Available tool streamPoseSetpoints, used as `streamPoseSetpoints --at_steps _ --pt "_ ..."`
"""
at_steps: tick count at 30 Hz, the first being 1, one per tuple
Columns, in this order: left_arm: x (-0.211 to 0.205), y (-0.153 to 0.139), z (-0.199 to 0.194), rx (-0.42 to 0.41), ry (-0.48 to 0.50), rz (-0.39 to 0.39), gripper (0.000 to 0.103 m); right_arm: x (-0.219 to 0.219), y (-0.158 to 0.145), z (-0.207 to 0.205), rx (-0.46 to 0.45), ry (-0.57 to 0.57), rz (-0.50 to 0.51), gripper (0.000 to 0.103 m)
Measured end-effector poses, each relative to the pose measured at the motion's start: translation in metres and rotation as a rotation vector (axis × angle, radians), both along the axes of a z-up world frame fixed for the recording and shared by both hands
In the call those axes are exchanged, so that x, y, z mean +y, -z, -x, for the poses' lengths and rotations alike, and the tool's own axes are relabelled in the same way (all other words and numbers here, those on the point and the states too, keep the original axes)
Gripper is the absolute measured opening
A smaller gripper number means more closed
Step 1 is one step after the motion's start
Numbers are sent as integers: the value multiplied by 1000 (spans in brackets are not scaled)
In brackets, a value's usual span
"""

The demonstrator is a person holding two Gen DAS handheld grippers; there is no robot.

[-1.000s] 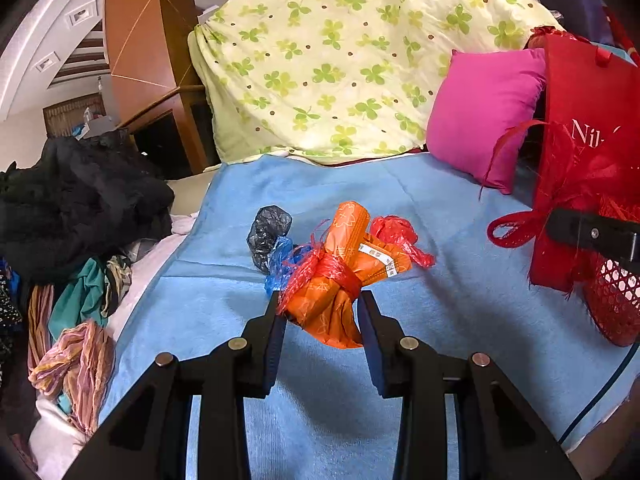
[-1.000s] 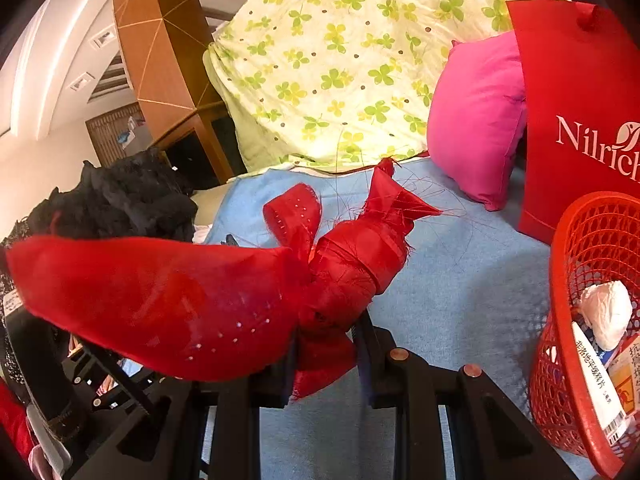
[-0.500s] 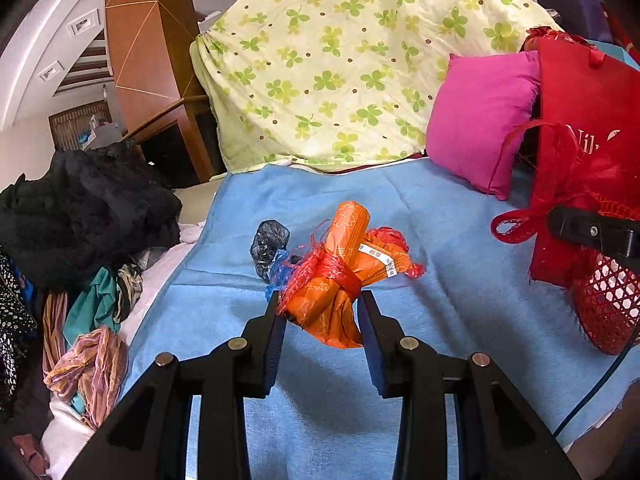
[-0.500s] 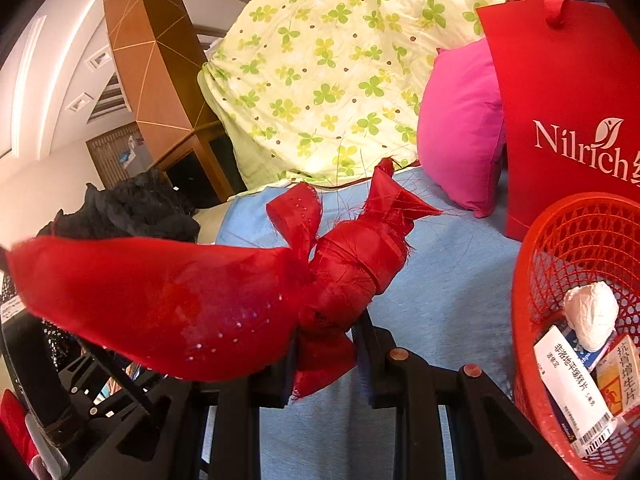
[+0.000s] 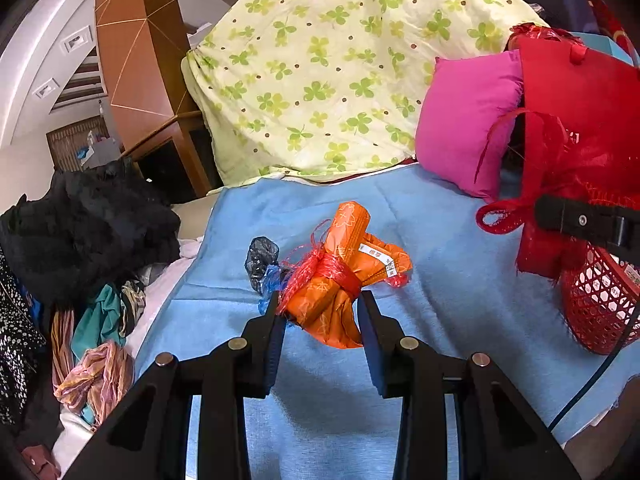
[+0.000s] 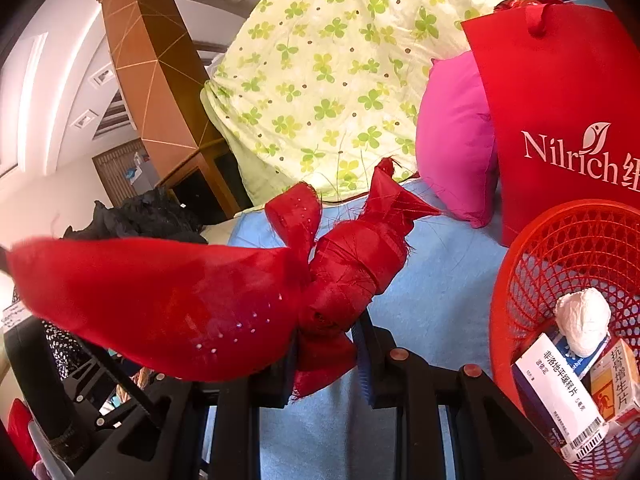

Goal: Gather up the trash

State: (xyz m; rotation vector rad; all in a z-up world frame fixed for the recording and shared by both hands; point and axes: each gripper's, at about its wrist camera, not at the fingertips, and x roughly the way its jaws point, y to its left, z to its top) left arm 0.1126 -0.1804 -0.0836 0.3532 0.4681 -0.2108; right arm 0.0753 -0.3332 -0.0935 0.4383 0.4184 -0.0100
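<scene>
While lifted above blue bed cover (image 5: 440,264), L gripper (image 5: 320,312) fingers partly apart, clamped on orange wrapper bundle (image 5: 340,276) w/ red tie. R gripper (image 6: 326,344) fingers nearly together, pinching red fabric bundle (image 6: 348,268) just left of red basket (image 6: 560,232) w/ med boxes. "Nilrich" readable on red bag (image 6: 560,80).

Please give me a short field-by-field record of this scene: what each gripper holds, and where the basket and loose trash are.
left gripper: shut on orange packet bundle tied with red mesh
right gripper: shut on red ribbon bundle
red basket: right of the grippers on the blue blanket; holds a white wad and medicine boxes
loose trash: black bag scrap on the blanket
behind: pink pillow, red Nilrich bag
</scene>
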Motion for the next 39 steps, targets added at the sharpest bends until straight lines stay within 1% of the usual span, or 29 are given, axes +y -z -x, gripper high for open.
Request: streamPoseSetpoints --at_steps 17,39 --pt "-14 -10 8 -22 24 -24 38 -4 -3 11 -35 17 -10 27" --pt "-25 -9 15 -22 59 -35 38 -12 -11 26 -62 46 -1 27"
